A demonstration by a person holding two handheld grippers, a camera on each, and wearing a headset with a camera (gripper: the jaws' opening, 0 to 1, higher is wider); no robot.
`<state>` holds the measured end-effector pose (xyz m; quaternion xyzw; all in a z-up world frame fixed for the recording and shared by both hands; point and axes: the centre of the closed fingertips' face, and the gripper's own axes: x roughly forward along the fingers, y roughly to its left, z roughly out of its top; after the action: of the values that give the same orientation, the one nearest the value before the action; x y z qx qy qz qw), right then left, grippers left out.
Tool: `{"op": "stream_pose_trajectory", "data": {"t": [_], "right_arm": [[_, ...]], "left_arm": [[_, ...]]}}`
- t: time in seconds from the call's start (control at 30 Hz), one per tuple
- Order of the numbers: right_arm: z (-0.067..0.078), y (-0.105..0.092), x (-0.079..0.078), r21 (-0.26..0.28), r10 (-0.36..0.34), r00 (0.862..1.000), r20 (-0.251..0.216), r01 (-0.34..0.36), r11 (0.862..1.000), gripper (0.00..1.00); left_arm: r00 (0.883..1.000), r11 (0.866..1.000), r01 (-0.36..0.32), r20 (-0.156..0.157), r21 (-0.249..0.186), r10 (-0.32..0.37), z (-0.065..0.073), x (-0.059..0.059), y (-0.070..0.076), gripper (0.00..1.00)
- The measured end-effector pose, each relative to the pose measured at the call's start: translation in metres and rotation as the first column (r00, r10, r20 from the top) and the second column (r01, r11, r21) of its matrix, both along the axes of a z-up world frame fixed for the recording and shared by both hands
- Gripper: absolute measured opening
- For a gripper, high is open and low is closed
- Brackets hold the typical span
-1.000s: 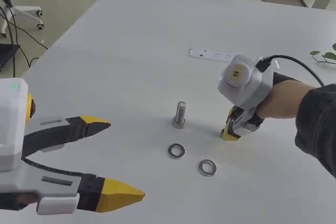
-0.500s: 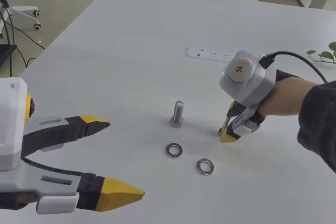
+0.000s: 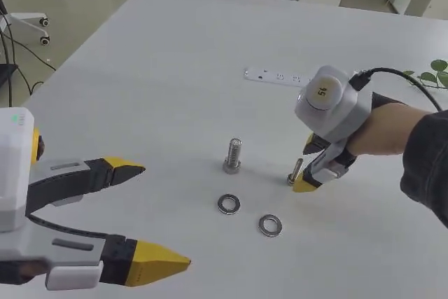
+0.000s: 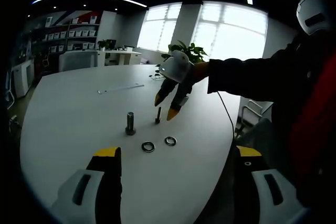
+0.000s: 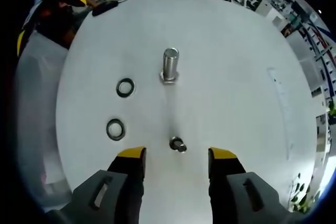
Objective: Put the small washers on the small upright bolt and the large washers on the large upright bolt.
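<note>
- The right gripper point(image 3: 306, 167) is hovering with its jaws apart; the small bolt point(image 3: 295, 171) is standing upright just ahead of their tips, touching neither.
- The large bolt point(image 3: 233, 155) is standing nearby.
- A washer point(image 3: 227, 204) and a second washer point(image 3: 270, 225) are lying flat on the table point(image 3: 175, 68), near the bolts.
- The left gripper point(image 3: 155, 215) is hanging wide open, well apart from them.

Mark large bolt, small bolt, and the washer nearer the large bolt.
large bolt point(image 3: 234, 150), head view, threaded shank.
small bolt point(image 5: 177, 144), right gripper view, upper end.
washer point(image 3: 221, 205), head view, left side of ring.
</note>
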<state>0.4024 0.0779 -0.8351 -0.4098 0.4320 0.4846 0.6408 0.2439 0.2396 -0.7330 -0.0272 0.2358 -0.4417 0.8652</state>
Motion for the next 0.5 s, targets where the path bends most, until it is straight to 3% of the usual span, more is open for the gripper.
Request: {"op": "stream_pose_trajectory", "data": {"t": [0.5], "right_arm": [[0.017,-0.011,-0.009,0.016,-0.02,0.999,0.035,0.019,1.0,0.51]], "left_arm": [[1.0,1.0,0.017,0.016,-0.001,-0.017,0.005,-0.002,-0.004,0.88]]}}
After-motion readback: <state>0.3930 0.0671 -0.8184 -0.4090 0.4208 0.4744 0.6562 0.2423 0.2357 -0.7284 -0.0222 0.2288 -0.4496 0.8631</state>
